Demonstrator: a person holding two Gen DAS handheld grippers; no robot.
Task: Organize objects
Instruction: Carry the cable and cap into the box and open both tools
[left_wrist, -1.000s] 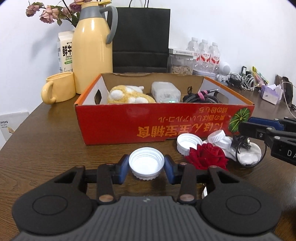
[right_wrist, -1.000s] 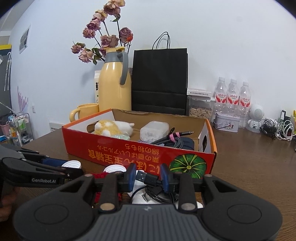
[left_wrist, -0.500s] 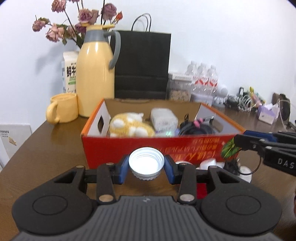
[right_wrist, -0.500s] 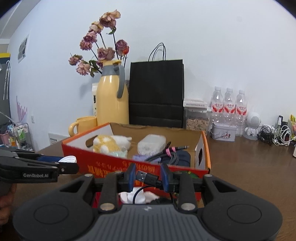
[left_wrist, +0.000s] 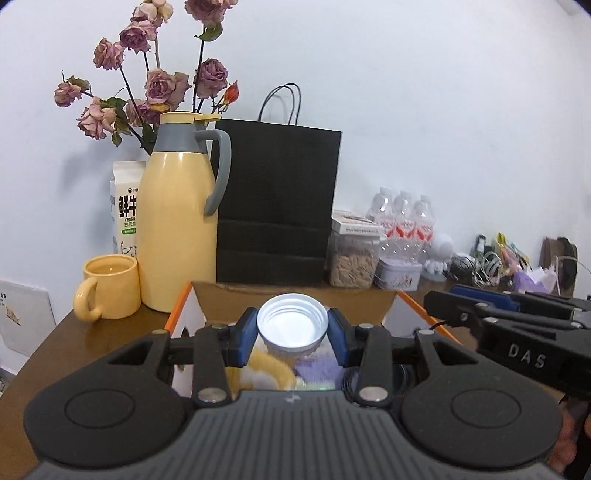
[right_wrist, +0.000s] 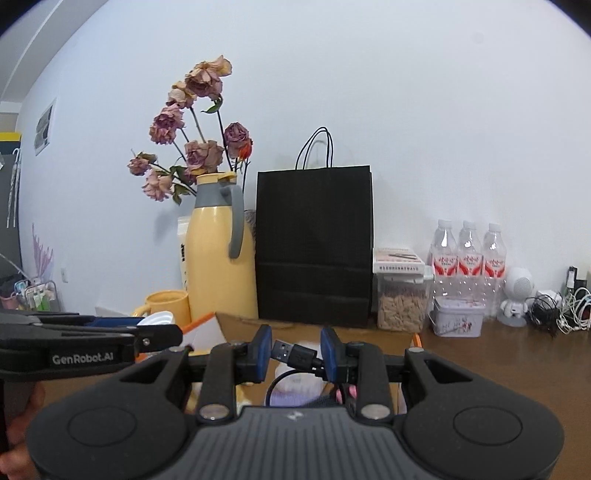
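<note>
My left gripper (left_wrist: 292, 334) is shut on a white plastic lid (left_wrist: 292, 324), held hollow side toward the camera above the orange cardboard box (left_wrist: 295, 293). My right gripper (right_wrist: 295, 354) is shut on a black USB cable plug (right_wrist: 293, 355), its cord hanging down into the box (right_wrist: 314, 326). Inside the box, blurred, lie a yellow plush toy (left_wrist: 271, 371) and a pale purple item (left_wrist: 317, 373). Each gripper shows in the other's view: the right one (left_wrist: 430, 302) at the right edge, the left one (right_wrist: 177, 334) at the left with the lid (right_wrist: 157, 318).
Behind the box stand a yellow thermos jug (left_wrist: 179, 221), a yellow mug (left_wrist: 109, 286), a milk carton (left_wrist: 125, 210), dried roses, a black paper bag (left_wrist: 277, 206), a snack jar (left_wrist: 352, 254), water bottles (left_wrist: 404, 218), a tin and tangled cables (right_wrist: 554, 306) on the brown table (right_wrist: 498, 354).
Both grippers have risen from the table in front of the box to above its front edge, carrying the lid and the USB plug. The red box front has dropped out of view.
</note>
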